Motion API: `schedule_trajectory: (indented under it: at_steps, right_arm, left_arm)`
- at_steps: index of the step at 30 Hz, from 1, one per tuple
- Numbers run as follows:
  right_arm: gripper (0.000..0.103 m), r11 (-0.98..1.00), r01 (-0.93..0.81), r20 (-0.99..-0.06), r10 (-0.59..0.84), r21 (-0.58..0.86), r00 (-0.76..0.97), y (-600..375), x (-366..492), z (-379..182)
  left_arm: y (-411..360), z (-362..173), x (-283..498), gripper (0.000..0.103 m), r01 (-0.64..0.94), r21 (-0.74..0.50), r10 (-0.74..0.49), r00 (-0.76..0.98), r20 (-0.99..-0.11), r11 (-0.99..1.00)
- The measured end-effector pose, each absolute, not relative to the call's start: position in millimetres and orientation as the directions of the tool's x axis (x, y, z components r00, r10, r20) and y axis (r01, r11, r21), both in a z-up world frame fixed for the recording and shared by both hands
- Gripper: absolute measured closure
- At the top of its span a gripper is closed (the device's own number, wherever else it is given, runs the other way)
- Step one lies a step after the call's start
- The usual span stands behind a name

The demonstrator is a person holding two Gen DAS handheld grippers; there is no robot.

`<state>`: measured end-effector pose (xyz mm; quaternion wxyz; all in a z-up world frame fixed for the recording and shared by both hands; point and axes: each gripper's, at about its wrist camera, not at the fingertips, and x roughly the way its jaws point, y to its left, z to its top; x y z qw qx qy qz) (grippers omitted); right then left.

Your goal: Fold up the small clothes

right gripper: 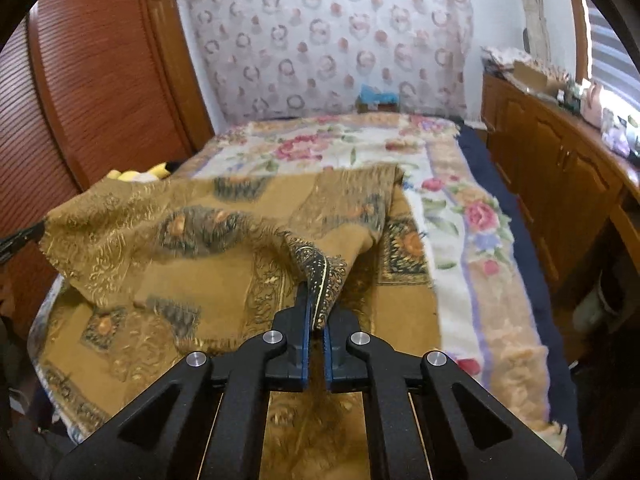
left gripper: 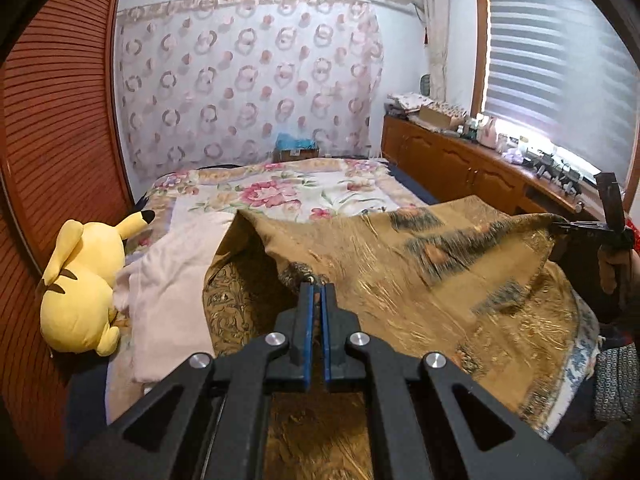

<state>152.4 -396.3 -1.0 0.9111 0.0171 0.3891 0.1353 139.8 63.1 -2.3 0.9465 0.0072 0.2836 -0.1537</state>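
Observation:
A golden-brown patterned cloth (left gripper: 420, 264) lies partly on the bed and is lifted along one edge. My left gripper (left gripper: 317, 286) is shut on a corner of it. My right gripper (right gripper: 317, 300) is shut on another dark-bordered corner of the cloth (right gripper: 192, 240). The right gripper also shows at the far right of the left wrist view (left gripper: 560, 226), pinching the raised edge. The left gripper tip shows at the left edge of the right wrist view (right gripper: 24, 234). The cloth hangs between both grippers above its lower half.
A pale pink garment (left gripper: 172, 276) lies left of the cloth. A yellow plush toy (left gripper: 80, 284) sits against the wooden wardrobe (left gripper: 56, 120). The floral bedspread (right gripper: 452, 208) covers the bed. A wooden cabinet (right gripper: 560, 184) with clutter runs along the right.

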Motion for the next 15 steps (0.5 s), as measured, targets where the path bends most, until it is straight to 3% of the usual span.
schedule_trajectory:
  at_steps: [11,15]
  right_arm:
    - [0.101,0.961,-0.269,-0.707,0.232,0.06,0.668,-416.1,75.2,20.8]
    - [0.101,0.963,-0.267,-0.74,0.212,0.046,0.639,-417.4,64.8,2.8]
  left_arm:
    - [90.7,-8.0,62.6,0.102,0.292,-0.086,-0.29,0.786,-0.546,0.953]
    - [93.0,-33.4,49.5,0.102,0.271,-0.088,-0.268,0.752,-0.602,0.959]
